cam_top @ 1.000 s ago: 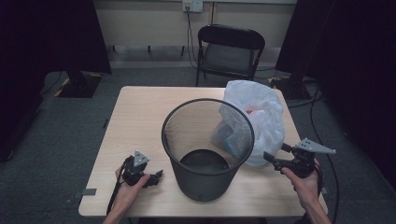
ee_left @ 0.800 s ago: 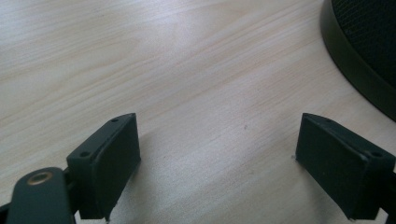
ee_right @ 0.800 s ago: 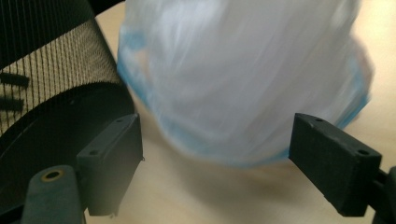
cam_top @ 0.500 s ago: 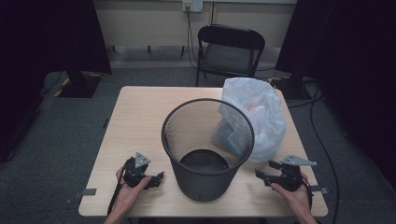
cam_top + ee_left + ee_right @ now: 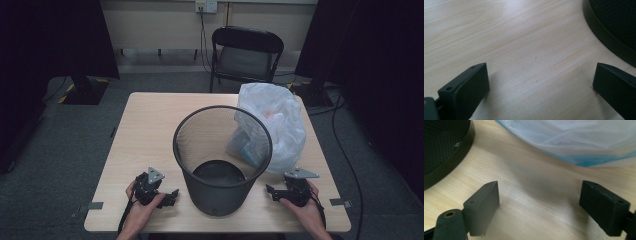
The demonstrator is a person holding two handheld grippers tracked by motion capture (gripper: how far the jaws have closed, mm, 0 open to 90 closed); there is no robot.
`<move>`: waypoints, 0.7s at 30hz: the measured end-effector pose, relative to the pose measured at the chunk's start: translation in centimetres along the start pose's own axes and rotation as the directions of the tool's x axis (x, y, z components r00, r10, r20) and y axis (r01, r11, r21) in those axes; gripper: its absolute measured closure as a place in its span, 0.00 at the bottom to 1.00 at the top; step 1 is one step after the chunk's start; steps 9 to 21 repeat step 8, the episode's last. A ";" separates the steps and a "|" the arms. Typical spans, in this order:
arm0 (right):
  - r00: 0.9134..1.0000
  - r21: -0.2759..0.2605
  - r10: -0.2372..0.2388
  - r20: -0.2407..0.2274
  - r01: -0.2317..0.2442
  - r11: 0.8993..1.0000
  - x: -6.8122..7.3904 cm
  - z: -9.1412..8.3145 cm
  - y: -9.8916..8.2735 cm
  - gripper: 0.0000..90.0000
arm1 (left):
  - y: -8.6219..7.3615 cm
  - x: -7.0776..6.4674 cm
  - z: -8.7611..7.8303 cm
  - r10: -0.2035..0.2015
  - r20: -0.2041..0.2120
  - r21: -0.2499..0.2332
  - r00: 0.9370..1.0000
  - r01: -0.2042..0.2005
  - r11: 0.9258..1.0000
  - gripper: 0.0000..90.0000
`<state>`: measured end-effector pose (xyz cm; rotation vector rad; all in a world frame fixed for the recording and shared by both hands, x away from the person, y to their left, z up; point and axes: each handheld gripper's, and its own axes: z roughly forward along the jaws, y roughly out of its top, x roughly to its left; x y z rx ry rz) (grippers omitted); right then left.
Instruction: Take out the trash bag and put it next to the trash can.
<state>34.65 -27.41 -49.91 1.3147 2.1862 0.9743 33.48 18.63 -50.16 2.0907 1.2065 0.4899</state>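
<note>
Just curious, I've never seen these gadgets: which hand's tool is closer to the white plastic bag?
The right tool, just in front of the white plastic bag. The left tool sits across the black mesh bin.

The right gripper (image 5: 274,192) is lower and closer to the person than a second ago: it now rests on the counter (image 5: 150,130) near the front edge, just right of the wastebasket (image 5: 222,159), where before it was held raised farther right beside the plastic bag (image 5: 272,127). Its jaws stand spread wide over bare wood in the right gripper view.
</note>
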 end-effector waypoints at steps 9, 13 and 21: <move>1.000 0.005 -0.002 0.019 0.002 1.000 0.3 0.1 0.0 0.16 | 0.0 0.0 0.0 0.000 -0.001 -0.001 1.000 0.000 1.000 0.00; 1.000 0.005 -0.002 0.019 0.002 1.000 0.3 0.1 0.0 0.16 | 0.0 0.0 0.0 0.000 -0.001 -0.001 1.000 0.000 1.000 0.00; 1.000 0.005 -0.002 0.019 0.002 1.000 0.3 0.1 0.0 0.16 | 0.0 0.0 0.0 0.000 -0.001 -0.001 1.000 0.000 1.000 0.00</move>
